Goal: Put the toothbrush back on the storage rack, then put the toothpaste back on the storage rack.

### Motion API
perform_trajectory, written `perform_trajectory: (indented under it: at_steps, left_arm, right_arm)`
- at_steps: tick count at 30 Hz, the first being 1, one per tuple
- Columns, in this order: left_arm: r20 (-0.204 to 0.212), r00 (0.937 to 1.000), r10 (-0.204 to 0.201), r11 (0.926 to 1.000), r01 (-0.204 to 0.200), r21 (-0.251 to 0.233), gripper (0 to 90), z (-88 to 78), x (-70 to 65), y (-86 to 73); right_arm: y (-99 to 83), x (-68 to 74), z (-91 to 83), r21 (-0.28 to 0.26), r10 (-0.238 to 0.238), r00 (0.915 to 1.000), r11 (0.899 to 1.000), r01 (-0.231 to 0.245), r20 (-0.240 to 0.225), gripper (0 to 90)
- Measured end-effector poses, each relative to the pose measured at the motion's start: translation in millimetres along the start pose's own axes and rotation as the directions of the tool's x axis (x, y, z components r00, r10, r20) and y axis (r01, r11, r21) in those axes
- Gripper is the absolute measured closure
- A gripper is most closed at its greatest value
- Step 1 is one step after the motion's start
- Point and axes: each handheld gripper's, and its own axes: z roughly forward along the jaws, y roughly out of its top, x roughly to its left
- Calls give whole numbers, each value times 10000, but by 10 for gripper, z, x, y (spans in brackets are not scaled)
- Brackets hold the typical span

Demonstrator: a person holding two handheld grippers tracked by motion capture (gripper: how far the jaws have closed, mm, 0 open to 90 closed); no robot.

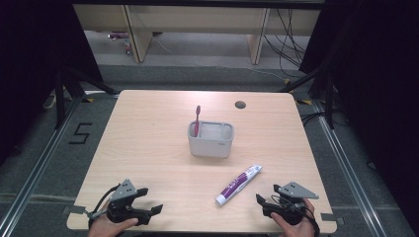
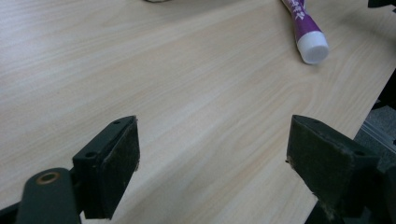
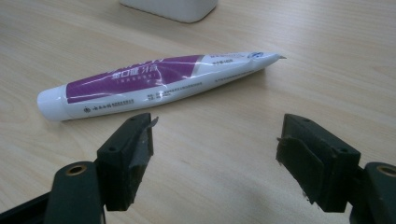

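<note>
Pale wood-grain worktop (image 1: 148, 148) with a round cable hole at the far edge, dark curtains either side, grey floor marked "5". Purple-and-white toothpaste tube (image 3: 154, 81), print too small to read, lying flat just ahead of right tongs (image 3: 215, 154), cap near the front edge. Left tongs (image 2: 212, 163) and right both wide open, gripping nothing. Grey holder (image 1: 210, 139) mid-worktop, toothbrush (image 1: 197, 120) upright inside. Lots of bare space around.

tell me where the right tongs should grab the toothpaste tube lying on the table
Probably the toothpaste tube at its round purple middle, coming from above with the open right tongs straddling its width. It lies flat, the crimped tail is thin, and the cap end is short.
</note>
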Motion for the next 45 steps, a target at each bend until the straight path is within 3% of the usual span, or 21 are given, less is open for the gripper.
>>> perform_trajectory:
  at_steps: [1,2,3,5,18,20,22,23,24,25,26,28,29,31,33,34,37,39,42,43,45]
  left_arm:
    - [-3,10000,-59,10000,59,-66,168,0,-21,-18]
    - [31,10000,-23,10000,23,1,167,-7,-37,-31]
    - [77,10000,60,10000,-60,32,168,-12,-49,-44]
    - [47,9998,181,9998,-182,69,168,-32,-81,-57]
    - [-153,9977,664,9961,-654,597,172,-100,-161,-148]
    - [-323,9918,1239,9874,-1199,1036,176,-119,-153,-155]
    - [-447,9905,1298,9880,-1254,898,176,-107,-186,-175]
    - [-438,9883,1460,9847,-1409,1027,177,-118,-195,-175]
    - [-519,9860,1584,9831,-1526,1010,180,-118,-210,-177]
    - [-629,9815,1808,9781,-1727,1164,181,-124,-205,-175]
    - [-512,9842,1697,9807,-1636,1071,182,-121,-220,-182]
    - [-438,9864,1582,9834,-1534,966,182,-110,-233,-188]
    - [-462,9860,1603,9830,-1552,980,182,-114,-235,-188]
    - [-456,9829,1786,9781,-1723,1169,182,-128,-217,-187]
    - [-386,9852,1670,9800,-1615,1161,182,-136,-223,-195]
    - [-481,9842,1706,9795,-1641,1167,182,-142,-223,-198]
    - [-465,9855,1633,9819,-1578,1048,182,-144,-224,-206]
    - [-541,9816,1830,9764,-1751,1263,182,-151,-203,-200]
    - [-430,9852,1659,9790,-1593,1273,182,-137,-215,-209]
    - [-392,9846,1701,9780,-1638,1295,182,-130,-215,-212]
    - [-385,9822,1837,9744,-1768,1388,182,-129,-220,-209]
  right_arm:
    - [-4,40,6,75,521,9986,9986,-520,-131,272]
    - [-3,53,-5,210,621,9980,9979,-619,-88,273]
    - [2,17,15,57,84,9997,9999,-83,-227,273]
    - [3,19,14,5,-69,10000,10000,69,-59,276]
    - [38,91,37,-164,-68,9994,9998,62,-336,288]
    - [57,126,47,-338,-220,9987,9992,204,-466,289]
    - [74,166,64,-381,-130,9973,9992,103,-725,289]
    - [85,204,68,-220,78,9967,9997,-96,-805,290]
    - [96,212,99,-407,-173,9964,9991,139,-833,292]
    - [109,252,98,-346,-43,9954,9994,10,-955,295]
    - [132,258,98,-375,-392,9946,9987,357,-961,297]
    - [150,330,122,-451,-254,9932,9988,204,-1133,301]
    - [166,330,125,-444,-589,9924,9975,544,-1085,301]
    - [186,358,129,-375,-574,9915,9979,533,-1164,306]
    - [204,373,145,-292,-726,9885,9972,693,-1330,308]
    - [211,399,139,-172,-515,9886,9986,495,-1415,309]
    - [253,408,159,-247,-814,9831,9966,784,-1642,314]
    - [284,443,167,-390,-1018,9851,9945,973,-1384,329]
    - [342,507,211,-252,-1191,9783,9929,1165,-1696,375]
    - [354,544,229,-170,-1074,9784,9942,1061,-1769,403]
    - [384,586,281,-214,-1449,9692,9894,1435,-1992,447]
